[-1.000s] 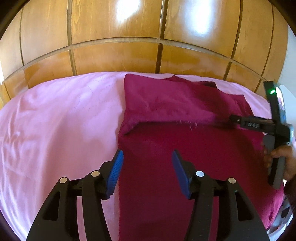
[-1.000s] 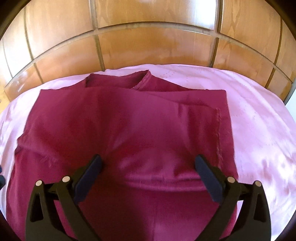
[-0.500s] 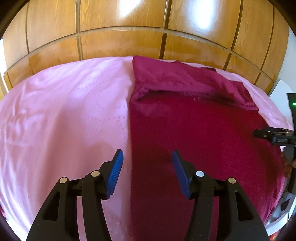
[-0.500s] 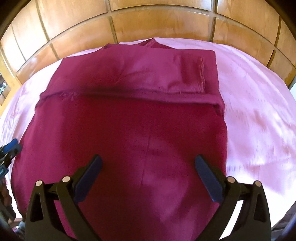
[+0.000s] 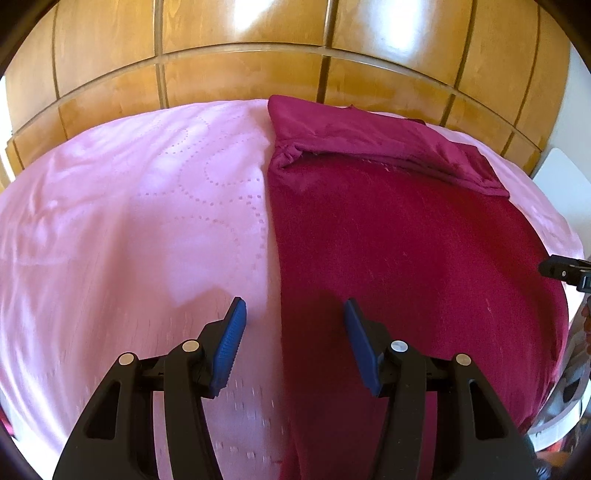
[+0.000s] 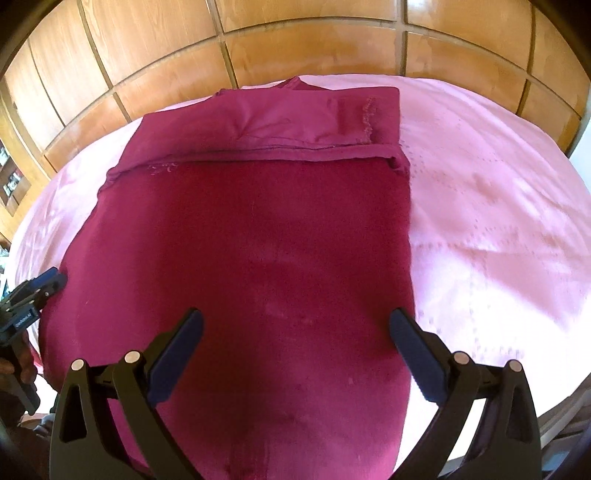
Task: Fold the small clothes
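Item: dark red knit garment (image 6: 258, 258), flat on pink quilted bed cover (image 5: 129, 229), far end folded over toward camera.
Left claw (image 5: 293, 347): apart, empty, straddling garment's left edge.
Right claw (image 6: 295, 354): apart, empty, above near end; likely placed for next fold.

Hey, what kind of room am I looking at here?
Most likely a bedroom: a wide pink bedspread with a stitched dotted pattern, a dark red garment laid out flat on it, and glossy wooden panelling behind, like a wardrobe or headboard.
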A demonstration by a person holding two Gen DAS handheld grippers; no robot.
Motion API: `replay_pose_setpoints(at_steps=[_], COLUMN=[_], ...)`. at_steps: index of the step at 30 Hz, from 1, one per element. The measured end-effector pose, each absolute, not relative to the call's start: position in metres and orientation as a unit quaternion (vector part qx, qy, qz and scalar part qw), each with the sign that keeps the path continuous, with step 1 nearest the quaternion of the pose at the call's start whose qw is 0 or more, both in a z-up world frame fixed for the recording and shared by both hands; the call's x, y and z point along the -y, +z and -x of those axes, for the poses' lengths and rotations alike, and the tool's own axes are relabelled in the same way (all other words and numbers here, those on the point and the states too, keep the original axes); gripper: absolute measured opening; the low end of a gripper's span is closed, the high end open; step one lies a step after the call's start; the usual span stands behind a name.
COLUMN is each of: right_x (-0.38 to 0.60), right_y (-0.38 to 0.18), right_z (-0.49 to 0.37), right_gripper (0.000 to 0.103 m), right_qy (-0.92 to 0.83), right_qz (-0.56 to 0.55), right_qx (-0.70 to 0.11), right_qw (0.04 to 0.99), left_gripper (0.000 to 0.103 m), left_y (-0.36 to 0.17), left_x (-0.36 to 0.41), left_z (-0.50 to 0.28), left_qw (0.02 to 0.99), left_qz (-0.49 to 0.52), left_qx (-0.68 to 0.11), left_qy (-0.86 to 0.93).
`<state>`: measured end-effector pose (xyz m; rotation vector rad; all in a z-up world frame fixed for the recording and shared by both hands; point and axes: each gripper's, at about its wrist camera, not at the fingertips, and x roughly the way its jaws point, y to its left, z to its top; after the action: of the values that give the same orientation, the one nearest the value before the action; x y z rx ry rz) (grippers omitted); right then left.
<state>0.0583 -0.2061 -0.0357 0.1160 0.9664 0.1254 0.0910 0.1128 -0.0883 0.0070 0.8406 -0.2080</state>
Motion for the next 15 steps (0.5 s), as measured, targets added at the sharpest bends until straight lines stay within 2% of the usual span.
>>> replay_pose_setpoints(at_steps=[9,11,15], right_x=[0.233,0.238,0.242], right_y=[-0.039,-0.045,-0.057], right_z=[-0.03,-0.023,-0.006], right_gripper=[0.099,0.091,0.08], right_qy=[0.035,0.037,0.049], right_qz=[-0.085,-0.095,-0.109], right_qx=[-0.475,-0.486,-0.507], right_qw=[0.875,0.868,0.853], left_gripper=[0.054,0.054,0.047], left_y=[-0.088,-0.088,-0.087], left_x=[-0.112,-0.114,-0.118], left_z=[-0.072,-0.065,-0.053], left_qw=[0.904,0.899,0.882], left_qz=[-0.015,-0.016,-0.008], left_qx=[-0.408,-0.412,-0.428], left_qy=[-0.13,-0.147,-0.195])
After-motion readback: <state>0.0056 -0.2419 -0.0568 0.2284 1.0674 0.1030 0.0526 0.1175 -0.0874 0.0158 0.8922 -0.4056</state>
